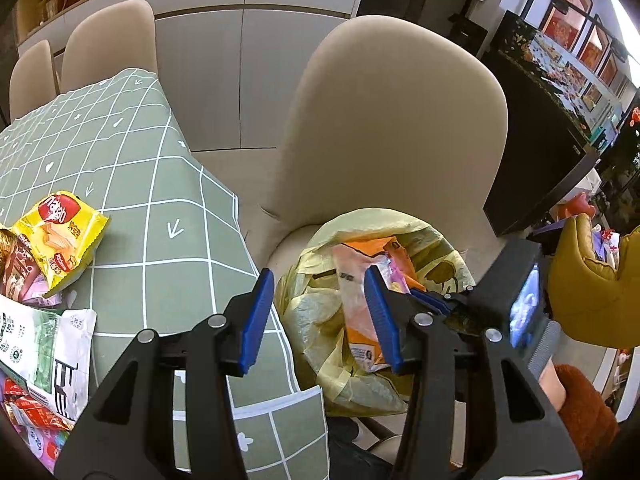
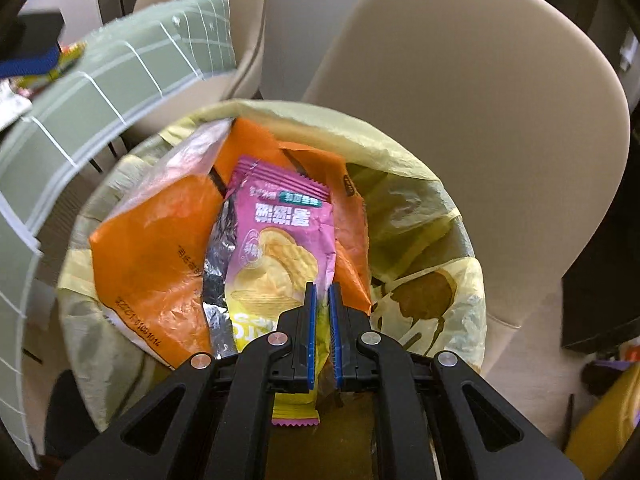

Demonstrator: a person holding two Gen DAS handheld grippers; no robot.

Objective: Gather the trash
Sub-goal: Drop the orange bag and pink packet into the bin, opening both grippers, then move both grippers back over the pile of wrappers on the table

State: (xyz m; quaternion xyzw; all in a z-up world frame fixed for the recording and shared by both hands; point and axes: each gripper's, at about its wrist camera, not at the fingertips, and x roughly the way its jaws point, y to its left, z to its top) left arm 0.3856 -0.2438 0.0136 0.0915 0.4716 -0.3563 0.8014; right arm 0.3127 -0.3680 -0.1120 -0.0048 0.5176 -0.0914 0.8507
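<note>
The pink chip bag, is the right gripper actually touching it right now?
Touching. The right wrist view shows the right gripper shut on the pink chip bag, its lower edge pinched between the blue pads, above the trash bin.

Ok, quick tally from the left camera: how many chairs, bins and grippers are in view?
Chairs: 3
Bin: 1
Grippers: 2, the left gripper open, the right gripper shut on a pink packet over the bin
Total: 6
</note>
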